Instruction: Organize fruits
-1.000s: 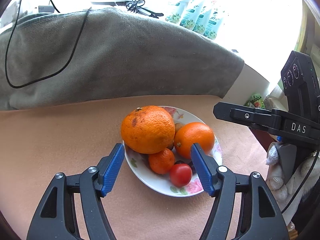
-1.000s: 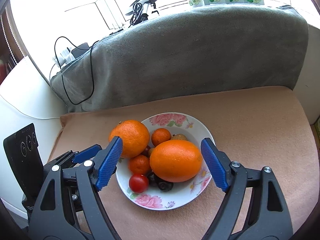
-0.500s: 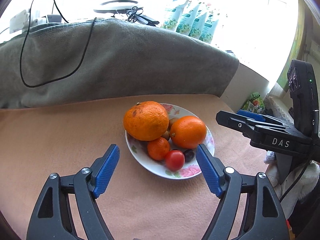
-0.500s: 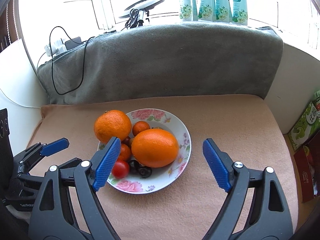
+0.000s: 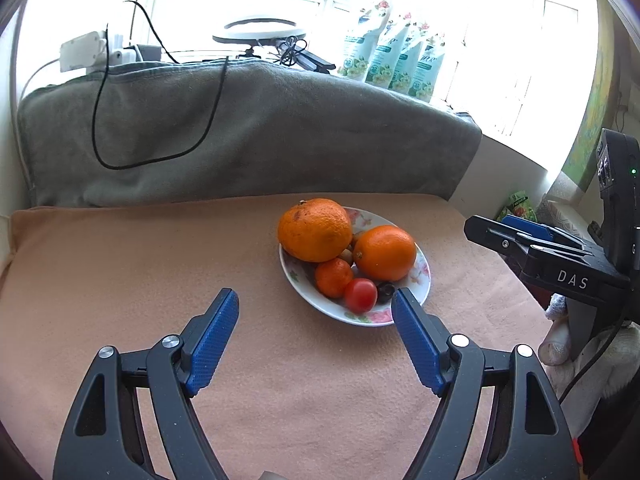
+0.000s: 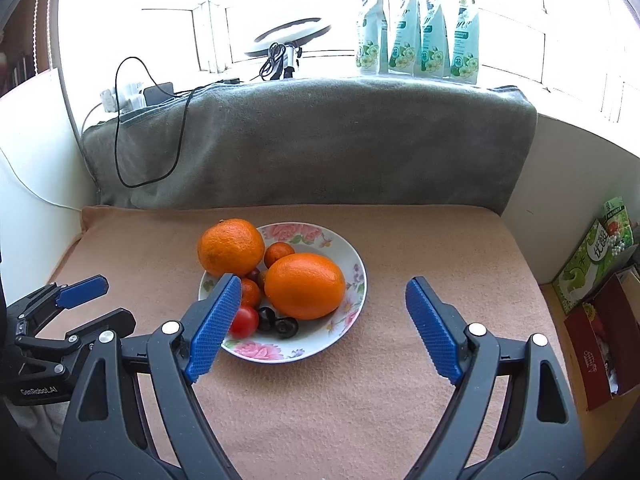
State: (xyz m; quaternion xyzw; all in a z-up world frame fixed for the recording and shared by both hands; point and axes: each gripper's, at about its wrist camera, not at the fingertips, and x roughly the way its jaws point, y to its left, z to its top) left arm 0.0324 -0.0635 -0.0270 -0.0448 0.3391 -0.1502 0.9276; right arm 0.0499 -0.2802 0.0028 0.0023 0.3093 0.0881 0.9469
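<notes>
Fruits, two big oranges [image 6: 304, 286] among smaller pieces, fill a white floral porcelain plate [image 6: 352, 256] on the peach-clothed desk [image 6: 400, 400]. Left gripper [image 5: 315, 312], its jaws having just widened, and right gripper [image 6: 323, 300] gape empty, short of the plate.

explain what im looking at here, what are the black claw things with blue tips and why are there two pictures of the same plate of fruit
There is no robot here. A person holds a hand-operated gripper in each hand, and each gripper carries a wide-angle camera looking forward along its two fingers.

One picture comes from the left gripper, the other from the right gripper. Each view also catches the other tool at its edge.

On the peach cloth sits a flowered plate holding two big oranges, small mandarins, a red tomato and some dark little fruits.

Both pairs of fingers stand open, short of the plate, and hold nothing. The left pair has just been opening wider, with nothing between them.
</notes>
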